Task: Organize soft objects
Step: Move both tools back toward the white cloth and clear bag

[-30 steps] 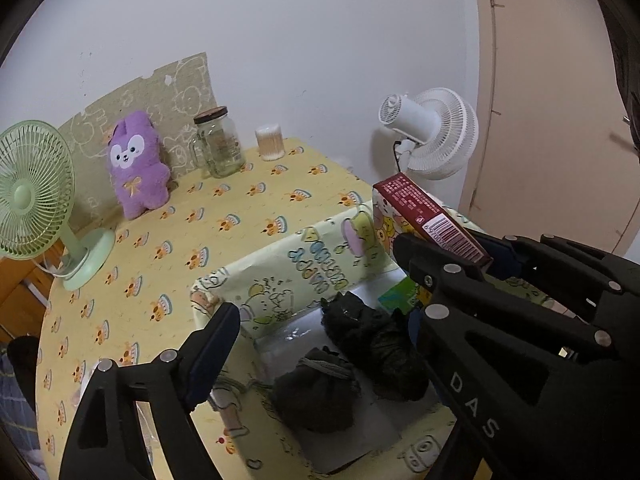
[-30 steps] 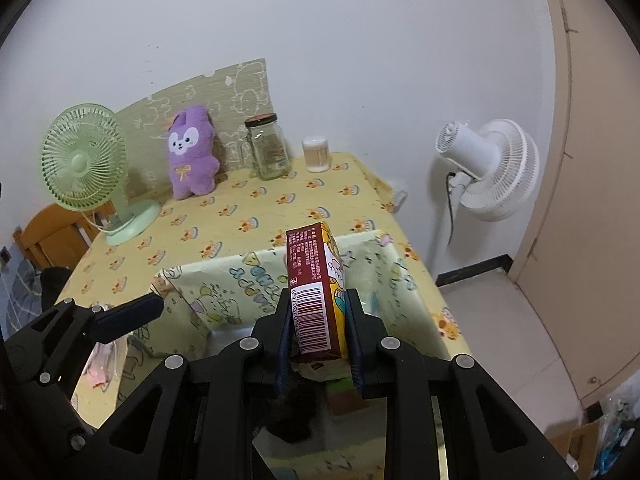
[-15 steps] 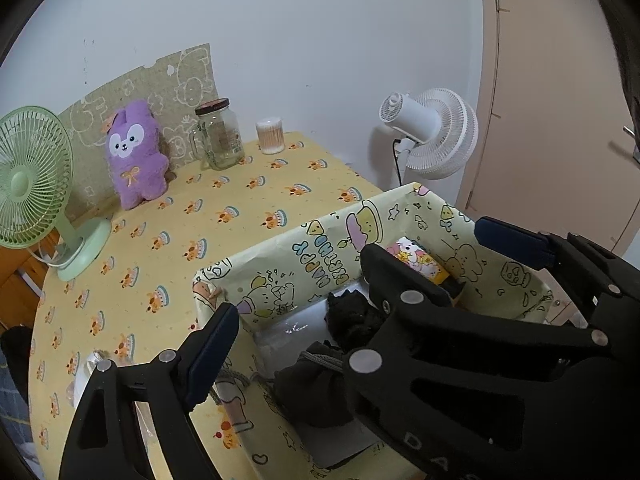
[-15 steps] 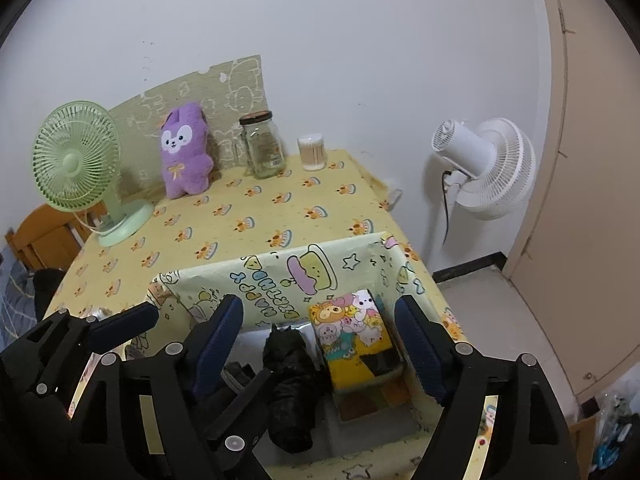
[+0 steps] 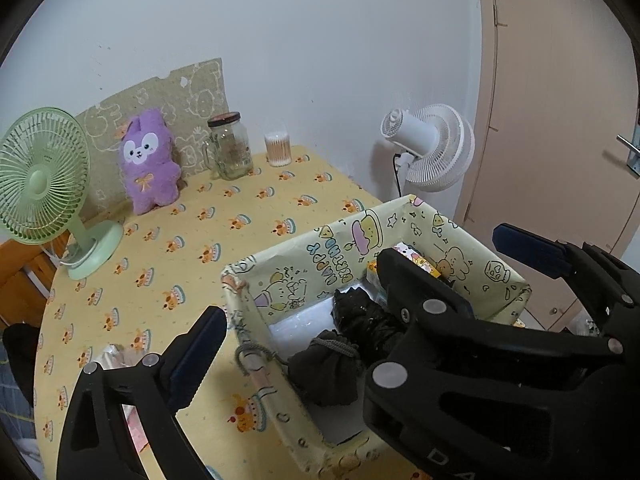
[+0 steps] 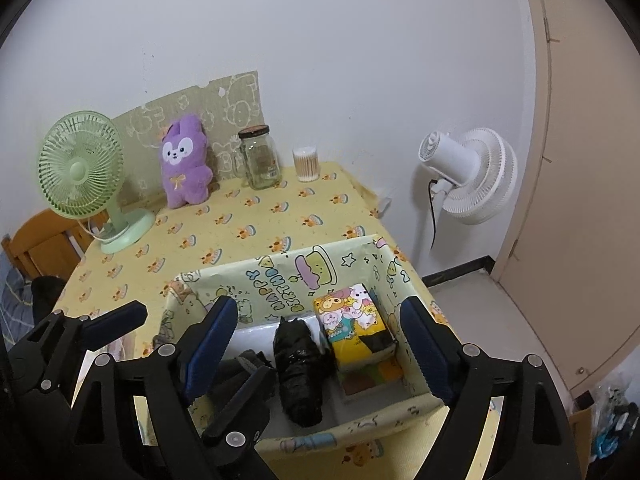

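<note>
Yellow tabletop (image 6: pixel 248 224): pack (image 6: pixel 352 320), black bundles (image 6: pixel 298 364) already in box (image 6: pixel 280 276) at near edge. Right gripper (image 6: pixel 316 344) just opened, empty; left gripper (image 5: pixel 352 304) wide, empty. Plush (image 6: pixel 184 164) at far edge maybe left.

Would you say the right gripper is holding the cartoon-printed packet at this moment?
No; the right gripper stands open above the box, and the packet lies inside it.

Cartoon-printed tissue pack (image 6: pixel 354 322) flat in patterned box (image 6: pixel 280 276), beside black bundle (image 6: pixel 298 364).
</note>
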Available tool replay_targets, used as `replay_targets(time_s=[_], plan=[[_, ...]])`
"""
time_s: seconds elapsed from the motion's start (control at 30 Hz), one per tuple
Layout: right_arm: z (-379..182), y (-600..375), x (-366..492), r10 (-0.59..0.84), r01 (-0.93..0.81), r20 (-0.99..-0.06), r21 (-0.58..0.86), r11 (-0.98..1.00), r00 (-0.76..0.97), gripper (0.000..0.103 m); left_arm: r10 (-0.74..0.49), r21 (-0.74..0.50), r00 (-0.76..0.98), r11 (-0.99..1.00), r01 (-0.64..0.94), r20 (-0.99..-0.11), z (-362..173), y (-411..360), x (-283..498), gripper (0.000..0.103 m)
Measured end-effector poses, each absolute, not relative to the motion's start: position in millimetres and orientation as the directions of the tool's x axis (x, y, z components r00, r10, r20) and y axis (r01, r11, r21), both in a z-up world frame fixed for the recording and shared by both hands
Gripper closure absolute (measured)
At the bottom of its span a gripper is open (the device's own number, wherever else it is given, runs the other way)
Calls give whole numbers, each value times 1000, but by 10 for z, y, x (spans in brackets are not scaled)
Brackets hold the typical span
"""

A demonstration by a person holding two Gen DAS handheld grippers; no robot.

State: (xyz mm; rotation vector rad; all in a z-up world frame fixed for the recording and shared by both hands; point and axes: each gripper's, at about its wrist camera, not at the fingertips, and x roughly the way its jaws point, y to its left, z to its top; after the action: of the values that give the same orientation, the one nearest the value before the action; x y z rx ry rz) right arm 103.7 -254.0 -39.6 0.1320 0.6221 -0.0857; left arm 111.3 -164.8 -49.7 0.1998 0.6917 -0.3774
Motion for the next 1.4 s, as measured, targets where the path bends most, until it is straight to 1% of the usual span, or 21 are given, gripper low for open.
replay_targets(time_s=[0.07,0.2,0.53,0.73,1.4], plan=[[-361,-2502,1007,-42,119,-581,95,988,813,16,-271,55,714,916,397,-645,-453,-1602,1075,4],[-274,-2399,924,-42,117,-563,97,988,825,11,-271,49,728,921,386,-630,-379,-1499,1016,3],[-105,-2127,771,-44,104,-533,83,991,845,7,-259,47,765,935,353,-590,-233,-1226,850,3],[12,-1990,665,-52,97,-497,65,993,866,2,-254,44,788,941,334,-561,-142,-1070,727,3],[75,-1417,458,25,1,-471,55,999,882,1,-200,20,843,970,242,-500,-116,-522,449,3]])
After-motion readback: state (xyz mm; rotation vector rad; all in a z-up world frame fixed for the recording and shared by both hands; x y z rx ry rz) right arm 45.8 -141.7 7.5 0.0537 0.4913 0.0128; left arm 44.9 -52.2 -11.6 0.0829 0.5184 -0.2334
